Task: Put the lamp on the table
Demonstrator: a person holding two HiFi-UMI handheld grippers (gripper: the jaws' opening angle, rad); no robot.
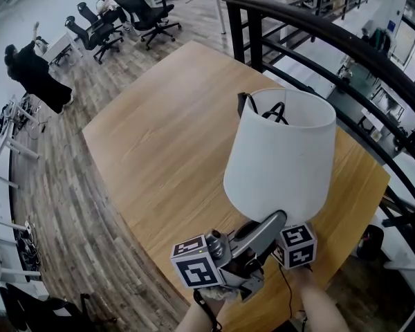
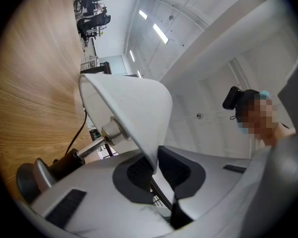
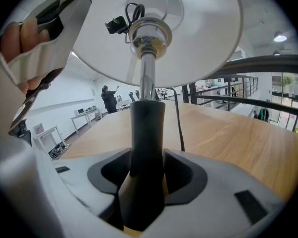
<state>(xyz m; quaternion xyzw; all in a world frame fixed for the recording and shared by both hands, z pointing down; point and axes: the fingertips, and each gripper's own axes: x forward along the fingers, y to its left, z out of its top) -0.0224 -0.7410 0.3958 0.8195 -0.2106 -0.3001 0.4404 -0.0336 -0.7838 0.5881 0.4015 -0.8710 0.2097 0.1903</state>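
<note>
Holding the table lamp (image 1: 279, 159) upright at the near edge of the wooden table (image 1: 162, 137), white shade (image 2: 134, 108) up, axis vertical, right gripper (image 3: 148, 168) clamped low on the black stem (image 3: 148, 125), left gripper (image 2: 156, 165) angled up, pinching the shade's lower rim.

Lampshade (image 1: 280, 151) looks like matt cloth, stem (image 3: 147, 76) polished metal, table (image 1: 166, 137) smooth wood.

- One lamp (image 1: 280, 154), at 5 o'clock in the head view.
- One wooden desk (image 1: 166, 137), in the middle of that view.
- Two claws at 6 o'clock: the left claw (image 2: 156, 163) and the right claw (image 3: 148, 176).
- Two marker cubes, one on each claw: the left cube (image 1: 196, 265) and the right cube (image 1: 295, 246).
- At least three black office chairs (image 1: 144, 9), at 11 o'clock.
- One person in black (image 1: 33, 71), at 10 o'clock.
- One black railing (image 1: 318, 33), from 12 to 3 o'clock.
</note>
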